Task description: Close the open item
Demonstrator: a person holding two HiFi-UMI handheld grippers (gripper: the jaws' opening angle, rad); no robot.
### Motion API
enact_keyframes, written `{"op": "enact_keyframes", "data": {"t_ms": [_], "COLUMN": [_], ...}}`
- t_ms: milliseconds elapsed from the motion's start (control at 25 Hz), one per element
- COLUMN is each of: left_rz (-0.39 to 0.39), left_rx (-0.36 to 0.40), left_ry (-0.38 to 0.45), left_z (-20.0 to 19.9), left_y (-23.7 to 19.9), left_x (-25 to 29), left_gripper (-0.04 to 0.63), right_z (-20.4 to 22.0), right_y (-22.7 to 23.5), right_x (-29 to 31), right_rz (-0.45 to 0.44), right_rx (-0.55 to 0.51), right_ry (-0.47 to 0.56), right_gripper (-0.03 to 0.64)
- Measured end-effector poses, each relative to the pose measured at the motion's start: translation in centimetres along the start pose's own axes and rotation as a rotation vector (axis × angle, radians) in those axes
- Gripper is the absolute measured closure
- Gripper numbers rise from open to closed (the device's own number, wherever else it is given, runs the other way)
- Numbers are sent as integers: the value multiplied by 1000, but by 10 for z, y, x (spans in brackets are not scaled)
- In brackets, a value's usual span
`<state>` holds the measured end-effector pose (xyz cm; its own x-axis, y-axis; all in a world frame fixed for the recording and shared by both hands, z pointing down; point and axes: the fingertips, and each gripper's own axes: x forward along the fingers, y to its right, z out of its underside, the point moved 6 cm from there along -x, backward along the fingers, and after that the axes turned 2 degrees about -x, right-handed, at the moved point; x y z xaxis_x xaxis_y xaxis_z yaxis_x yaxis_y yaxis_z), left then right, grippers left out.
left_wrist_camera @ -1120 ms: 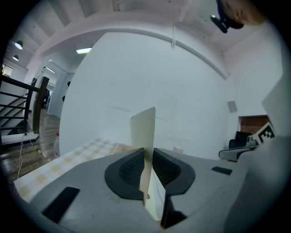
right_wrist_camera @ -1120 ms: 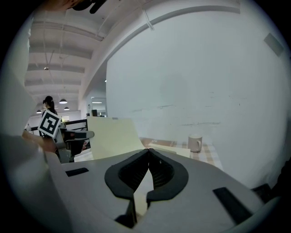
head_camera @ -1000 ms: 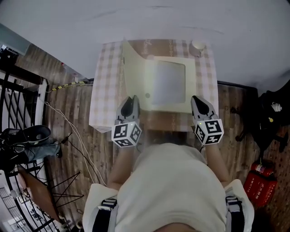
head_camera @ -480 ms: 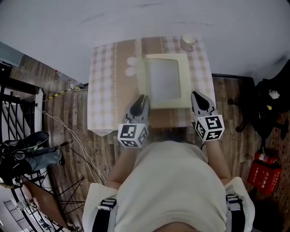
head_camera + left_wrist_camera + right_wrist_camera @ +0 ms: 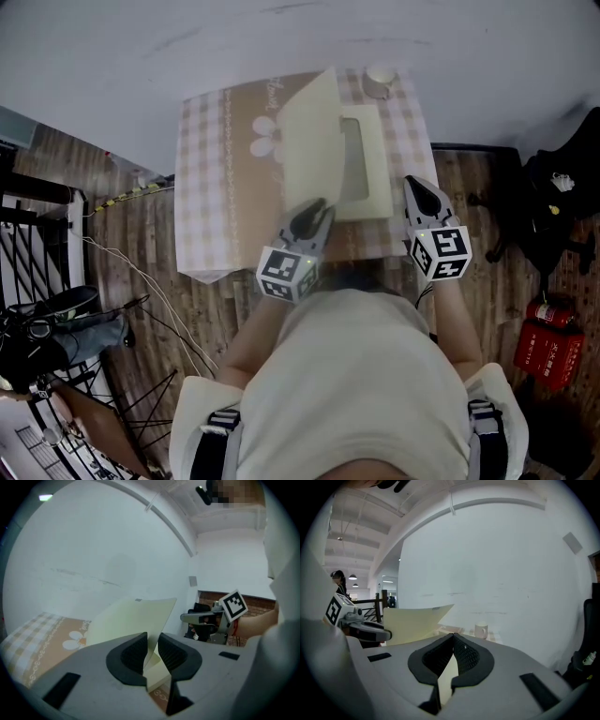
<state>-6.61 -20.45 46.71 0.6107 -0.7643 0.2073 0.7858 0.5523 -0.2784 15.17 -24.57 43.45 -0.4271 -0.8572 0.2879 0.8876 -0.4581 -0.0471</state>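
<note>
Cream, thin, rectangular card folder

Head view: from high above, steeply down onto the table, upper centre. Gripper views: low, close behind own jaws, toward the white wall, sharing the cream folder.

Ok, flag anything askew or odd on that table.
Only the pale yellow folder's cover: it stands tilted halfway over, not flat, its edge between the opening jaws of the left gripper. Nothing looks spilled or damaged.
</note>
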Motion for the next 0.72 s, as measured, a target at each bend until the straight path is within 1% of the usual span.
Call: {"op": "enact_keyframes", "data": {"t_ms": [120, 320, 520, 720], "left_rz": [50, 121, 150, 174], "left_rx": [23, 56, 78, 115], "left_ry": [-50, -145, -242, -329], "left_z": [9, 27, 42, 53], "left_y": [8, 20, 26, 31], "left_x": [12, 28, 43, 59], "left_gripper": [534, 534, 534, 534], "right_z": [-4, -10, -10, -6], "right_y": [7, 14, 16, 17], "right_x": [4, 18, 39, 67], "right_rz": [6, -9, -51, -96], "right_rx": [-12, -26, -38, -80], "right_ry": [4, 7, -17, -67], "right_gripper": [617, 617, 617, 617]}}
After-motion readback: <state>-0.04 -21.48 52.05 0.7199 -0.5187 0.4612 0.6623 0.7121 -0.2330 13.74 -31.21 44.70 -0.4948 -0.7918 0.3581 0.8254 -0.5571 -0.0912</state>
